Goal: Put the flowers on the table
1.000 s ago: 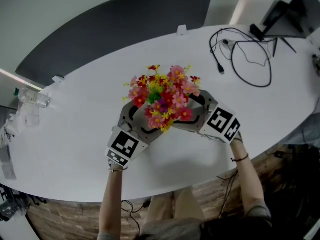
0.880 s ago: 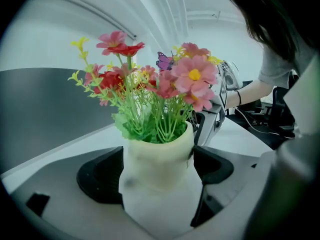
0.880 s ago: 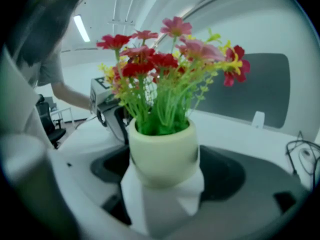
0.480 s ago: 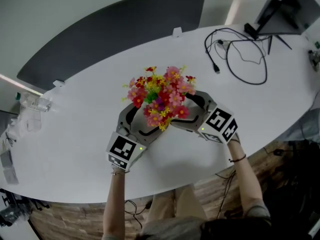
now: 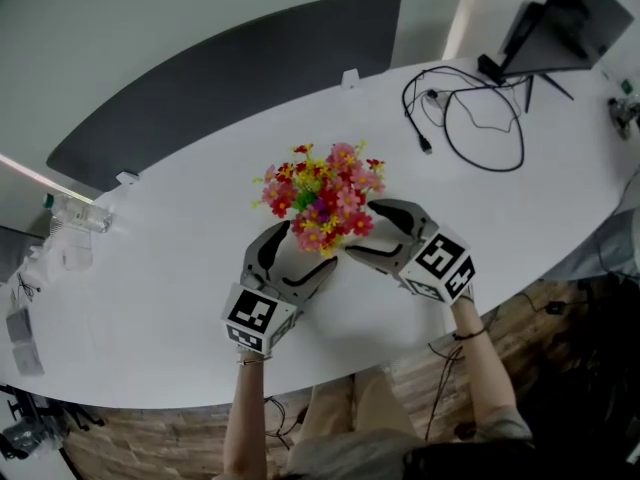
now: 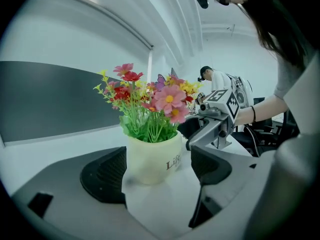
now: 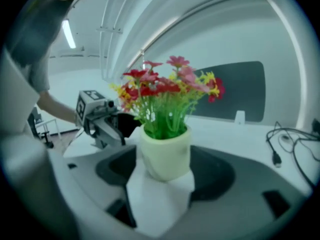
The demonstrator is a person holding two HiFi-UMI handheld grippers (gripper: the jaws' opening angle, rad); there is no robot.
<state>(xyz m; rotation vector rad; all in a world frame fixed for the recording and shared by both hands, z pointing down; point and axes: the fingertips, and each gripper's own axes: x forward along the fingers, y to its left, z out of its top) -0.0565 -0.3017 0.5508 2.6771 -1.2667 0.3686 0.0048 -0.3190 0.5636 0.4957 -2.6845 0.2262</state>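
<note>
Flowers (image 5: 322, 200): I read pink, red and yellow heads, one purple bit, green stems. Pot (image 6: 150, 156): pale cream, dark lettering on side, only partly legible to me. Worktop (image 5: 150, 268): plain white. Cable (image 5: 480, 128): black. Panel (image 5: 230, 78) beyond worktop: flat dark grey. Floor (image 5: 130, 433) past near edge: brown, wood-grain streaks in my head view.

Item: flowers (image 5: 322, 200) in a pot (image 6: 150, 159)
Blooms: pink, red and yellow, on green stems, tightly bunched
Pot: pale cream, rounded, dark lettering on its side
Pose: upright
Location: standing on the white worktop (image 5: 180, 238), towards its near edge
</note>
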